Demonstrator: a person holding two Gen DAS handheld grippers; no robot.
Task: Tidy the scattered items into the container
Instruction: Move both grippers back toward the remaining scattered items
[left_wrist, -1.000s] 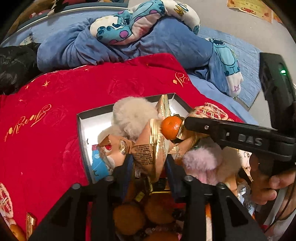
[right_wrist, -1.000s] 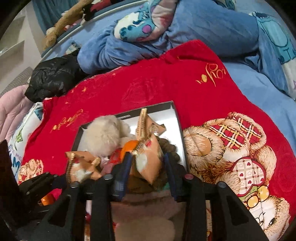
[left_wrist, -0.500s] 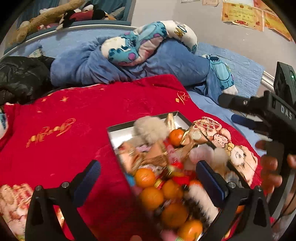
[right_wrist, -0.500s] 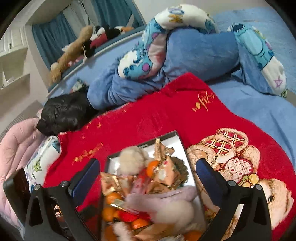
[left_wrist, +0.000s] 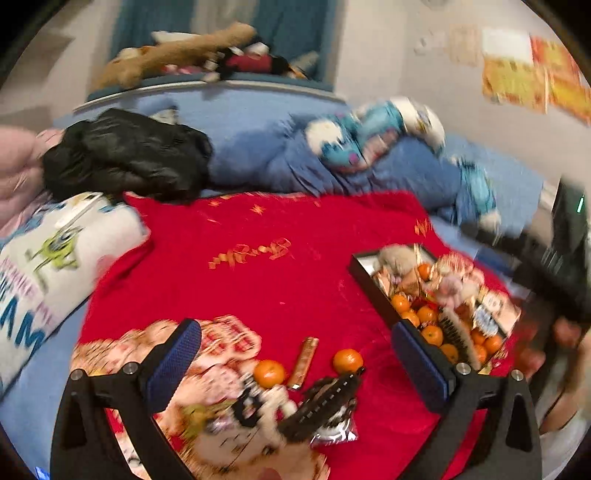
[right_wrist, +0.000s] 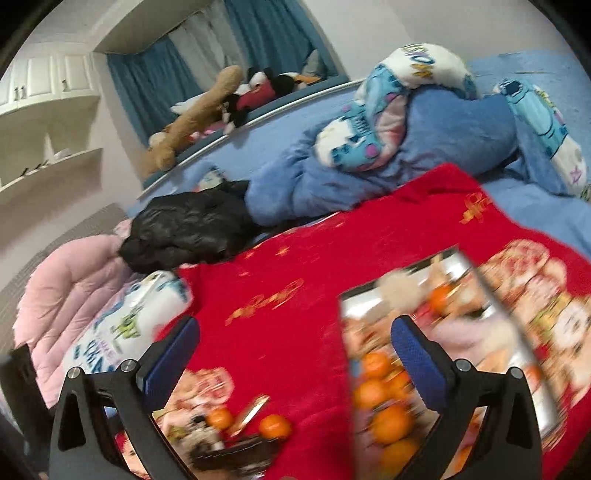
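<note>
Fingers on both grippers, left gripper (left_wrist: 295, 363) and right gripper (right_wrist: 295, 356), are gaping wide and empty, the left hanging nearer the two loose mandarins (left_wrist: 269, 373) lying between its fingers, the full box (left_wrist: 373, 291) sitting rightward.

The red blanket (left_wrist: 295, 280) looked like soft matt cloth with shiny gold embroidery. The black jacket (left_wrist: 125, 158) had a glossy, crinkled sheen. The tangerines (left_wrist: 269, 373) showed smooth, slightly shiny peel, and the snack bar (left_wrist: 304, 357) wore reflective foil. The gripper pads (left_wrist: 173, 363) were textured blue, on matt black plastic
</note>
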